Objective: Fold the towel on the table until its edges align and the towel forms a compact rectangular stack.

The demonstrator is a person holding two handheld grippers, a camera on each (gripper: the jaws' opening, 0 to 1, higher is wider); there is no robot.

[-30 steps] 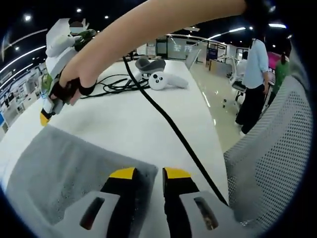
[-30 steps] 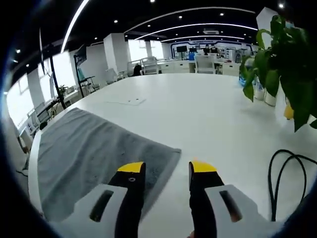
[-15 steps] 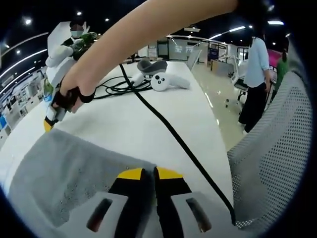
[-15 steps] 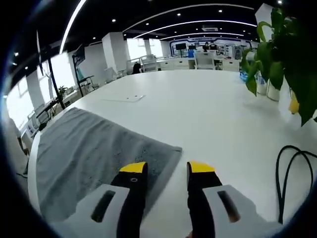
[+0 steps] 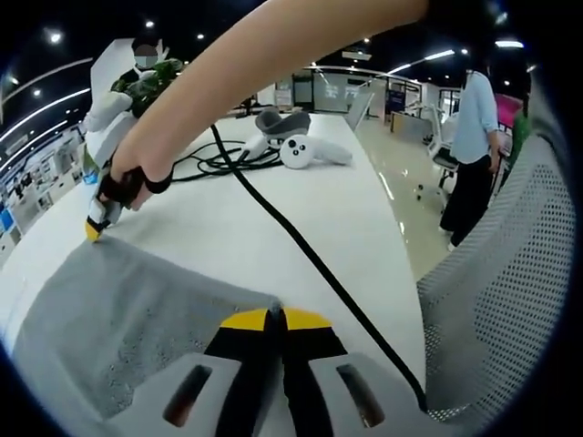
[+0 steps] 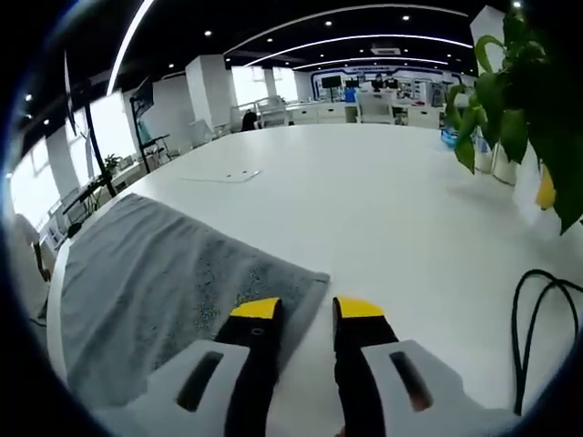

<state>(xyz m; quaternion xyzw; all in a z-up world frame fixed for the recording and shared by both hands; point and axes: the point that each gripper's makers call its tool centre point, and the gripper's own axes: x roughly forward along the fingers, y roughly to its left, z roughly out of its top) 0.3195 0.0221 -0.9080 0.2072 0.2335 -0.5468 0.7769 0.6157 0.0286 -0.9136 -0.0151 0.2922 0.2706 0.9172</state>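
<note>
The grey towel [image 5: 118,319] lies flat and unfolded on the white counter [image 5: 273,228], so the step in hand is the corner pick-up that opens the first fold. In the left gripper view, the left gripper [image 5: 274,317] has its yellow-tipped jaws closed together at the towel's near corner; whether cloth is actually pinched between them cannot be told. In the right gripper view, the right gripper [image 6: 305,308] holds its jaws a narrow gap apart, straddling the towel [image 6: 155,291] corner, with one jaw over the cloth and the other over bare counter [image 6: 364,200]. This gripper also appears at the towel's far corner in the left gripper view [image 5: 93,228]. A black cable [image 5: 301,246] runs across the counter just beside the towel edge. The next move likely calls for closing the right gripper on its corner, then lifting both corners together and carrying them across to the opposite edge, clear of the cable.
</note>
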